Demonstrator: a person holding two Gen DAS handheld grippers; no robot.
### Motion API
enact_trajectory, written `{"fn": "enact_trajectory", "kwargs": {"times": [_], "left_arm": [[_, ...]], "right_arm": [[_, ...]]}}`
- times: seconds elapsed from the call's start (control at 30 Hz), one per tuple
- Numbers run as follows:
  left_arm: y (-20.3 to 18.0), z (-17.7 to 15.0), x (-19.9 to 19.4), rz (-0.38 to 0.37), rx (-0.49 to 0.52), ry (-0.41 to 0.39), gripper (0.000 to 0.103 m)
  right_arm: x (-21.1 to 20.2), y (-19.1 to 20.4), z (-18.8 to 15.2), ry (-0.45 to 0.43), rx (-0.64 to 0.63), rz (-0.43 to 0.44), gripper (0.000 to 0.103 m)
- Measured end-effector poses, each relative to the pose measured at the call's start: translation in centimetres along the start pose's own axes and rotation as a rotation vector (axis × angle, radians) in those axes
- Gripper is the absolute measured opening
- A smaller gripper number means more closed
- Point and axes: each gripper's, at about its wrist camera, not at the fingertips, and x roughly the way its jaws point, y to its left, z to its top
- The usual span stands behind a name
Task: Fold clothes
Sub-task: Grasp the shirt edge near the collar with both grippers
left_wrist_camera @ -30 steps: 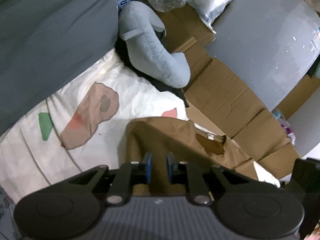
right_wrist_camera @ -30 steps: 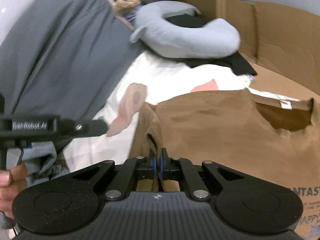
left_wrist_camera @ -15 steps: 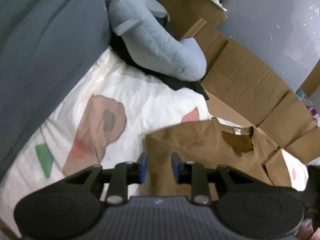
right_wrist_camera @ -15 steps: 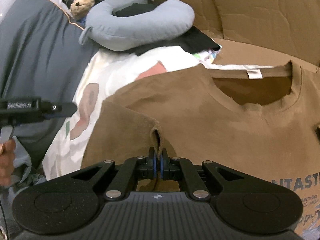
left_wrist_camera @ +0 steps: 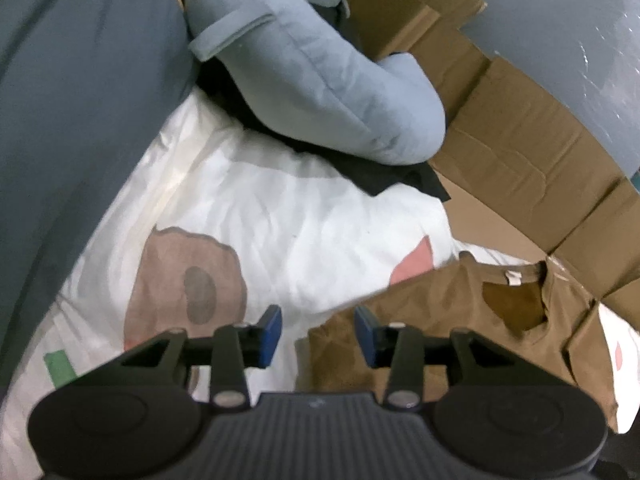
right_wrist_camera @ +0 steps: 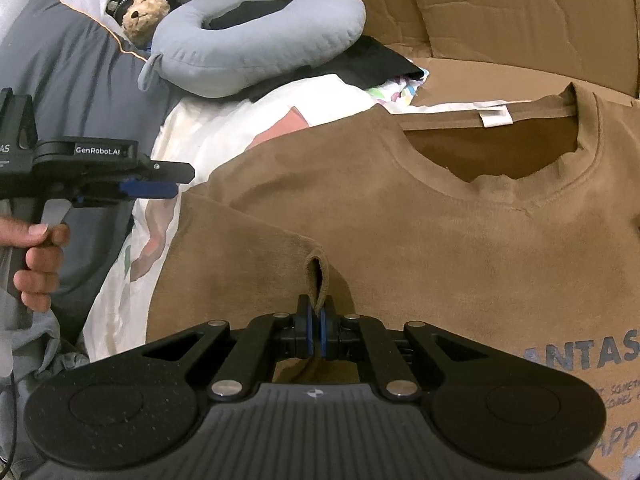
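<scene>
A brown T-shirt (right_wrist_camera: pixel 440 216) lies front up on a white patterned sheet (left_wrist_camera: pixel 280 216), neck hole and white label toward the cardboard. Its left sleeve (right_wrist_camera: pixel 256 264) is folded in over the chest. My right gripper (right_wrist_camera: pixel 316 320) is shut on a pinched fold of that sleeve's cloth. My left gripper (left_wrist_camera: pixel 318 330) hovers over the shirt's left shoulder edge (left_wrist_camera: pixel 360 320) and the sheet, its jaws opening with nothing between the blue pads. In the right wrist view the left gripper (right_wrist_camera: pixel 152 184) is at the left, held by a hand (right_wrist_camera: pixel 36 256).
A light blue U-shaped pillow (right_wrist_camera: pixel 256 44) rests on black cloth (right_wrist_camera: pixel 376 64) at the far end, with a small teddy bear (right_wrist_camera: pixel 144 16) beside it. A grey duvet (left_wrist_camera: pixel 80 100) runs along the left. Flattened cardboard (left_wrist_camera: pixel 520 132) stands behind and right of the shirt.
My left gripper let go of the shirt, opened wider and moved left off the shirt toward the sheet. My right gripper lowered the pinched sleeve onto the chest, still shut on it.
</scene>
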Motion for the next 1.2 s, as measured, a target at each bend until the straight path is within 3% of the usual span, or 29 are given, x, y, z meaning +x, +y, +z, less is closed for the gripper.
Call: {"fn": "enact_trajectory", "kwargs": {"times": [0.2,0.3,0.67,0.83,1.0,1.2], "left_arm": [[0.6,-0.2,1.1,-0.041,-0.049,0.038,0.039],[0.5,-0.3,1.2,-0.036,-0.04,0.039,0.008],[0.3,0.3,1.0,0.059,0.048,-0.002,0.006],[0.4,0.2,1.7,0.088,0.035,-0.014,0.006],[1.2,0.5,-0.4,0.077,-0.036,-0.104,0.005],[0.9,-0.2,-2.2,0.028,-0.015,-0.081,0.005]], "right_arm": [[0.1,-0.6,-0.1,0.004,0.015,0.001,0.002],[0.1,-0.6,-0.1,0.0,0.019,0.01,0.002],[-0.4,0.1,0.9,-0.036,0.043,0.063,0.001],[0.4,-1.4,0.7,-0.015,0.105,0.036,0.001],[0.9,-2.4,0.1,-0.01,0.153,0.03,0.001],[0.7,-2.7,0.4,-0.015,0.184,0.047,0.006]]}}
